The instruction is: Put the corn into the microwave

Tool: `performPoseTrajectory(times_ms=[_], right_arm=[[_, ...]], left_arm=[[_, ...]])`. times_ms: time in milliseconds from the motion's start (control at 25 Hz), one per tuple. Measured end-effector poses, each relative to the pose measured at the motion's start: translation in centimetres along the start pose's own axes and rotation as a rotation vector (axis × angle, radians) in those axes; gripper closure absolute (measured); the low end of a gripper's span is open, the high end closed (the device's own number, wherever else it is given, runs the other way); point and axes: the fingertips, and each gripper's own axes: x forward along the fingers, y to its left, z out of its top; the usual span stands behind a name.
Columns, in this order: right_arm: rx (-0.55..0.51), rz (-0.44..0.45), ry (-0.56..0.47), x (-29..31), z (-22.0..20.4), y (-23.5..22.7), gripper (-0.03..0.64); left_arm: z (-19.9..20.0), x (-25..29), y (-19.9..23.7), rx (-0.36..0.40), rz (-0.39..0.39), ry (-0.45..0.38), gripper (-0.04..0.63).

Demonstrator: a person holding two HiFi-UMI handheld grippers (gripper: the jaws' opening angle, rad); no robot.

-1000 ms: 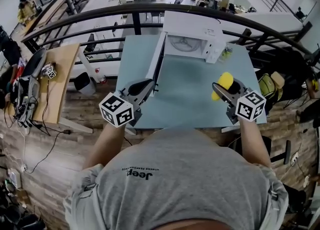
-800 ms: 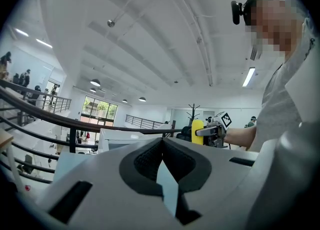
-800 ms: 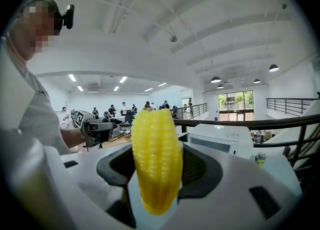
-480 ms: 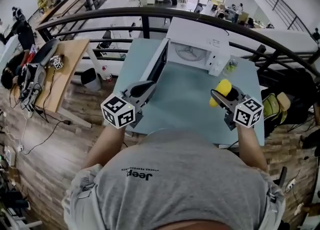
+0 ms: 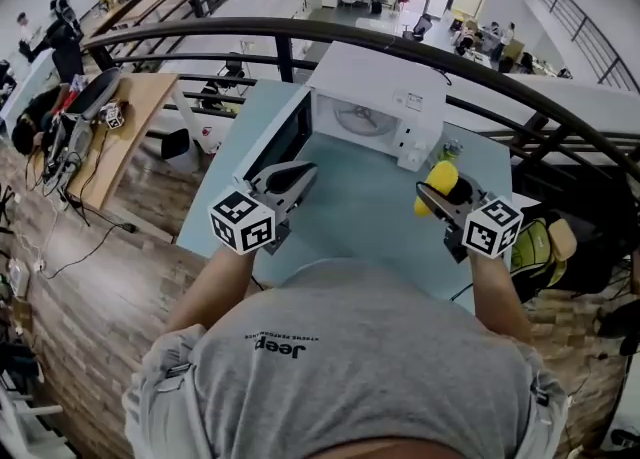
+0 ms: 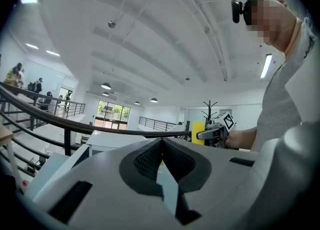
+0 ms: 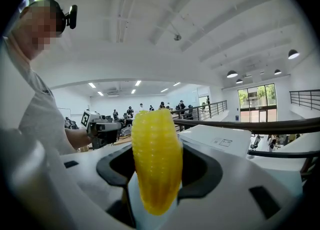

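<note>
The pale blue worktop (image 5: 365,212) spreads out ahead of both claws. On it, beyond them, stands the white microwave (image 5: 375,87). Its door (image 5: 272,139) is swung open just ahead of the left claw (image 5: 303,175), whose jaws are pressed together with nothing between them. The right claw (image 5: 424,197) is clenched on the yellow corn (image 5: 441,178), which stands upright between its pads, above the worktop and near the microwave's front.

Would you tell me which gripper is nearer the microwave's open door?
Left. The left gripper is just before the door; the right gripper, holding corn, is farther right.
</note>
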Motion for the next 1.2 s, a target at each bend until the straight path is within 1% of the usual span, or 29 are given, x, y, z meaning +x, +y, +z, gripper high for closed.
performPoseTrajectory(times_ms=[160,320,480,600,680,760,920,1080,1200], right_arm=[[0.003,0.037,-0.023,-1.0,-0.4,-3.1,0.37],[0.013,0.067,-0.049,-0.9,-1.2,-4.8,0.37],[0.052,0.077,-0.058,0.7,-2.5,-5.5,0.37],[0.076,0.066,-0.04,2.6,-3.6,-5.4,0.37],[0.082,0.041,-0.028,4.1,-4.0,-5.3,0.37],[0.081,0.001,-0.017,5.8,-4.0,-5.1,0.37],[0.106,-0.078,0.031,10.3,-4.5,-4.4,0.37],[0.103,-0.107,0.1,14.5,-5.1,-3.6,0.37],[0.084,-0.11,0.157,16.6,-5.9,-4.3,0.37]], left_arm=[[-0.7,3.2,-0.6,0.0,0.046,0.031,0.577],[-1.1,4.8,-0.8,0.017,0.091,0.067,0.577],[-1.1,5.2,0.4,0.041,0.108,0.104,0.577],[-1.6,4.7,2.2,0.044,0.103,0.121,0.577],[-2.2,4.3,3.7,0.038,0.081,0.128,0.577],[-2.9,4.2,5.4,0.033,0.04,0.135,0.577],[-5.6,3.8,8.3,0.006,-0.042,0.171,0.577],[-7.7,4.8,9.7,0.013,-0.133,0.212,0.577],[-8.4,6.0,10.2,-0.01,-0.151,0.199,0.577]])
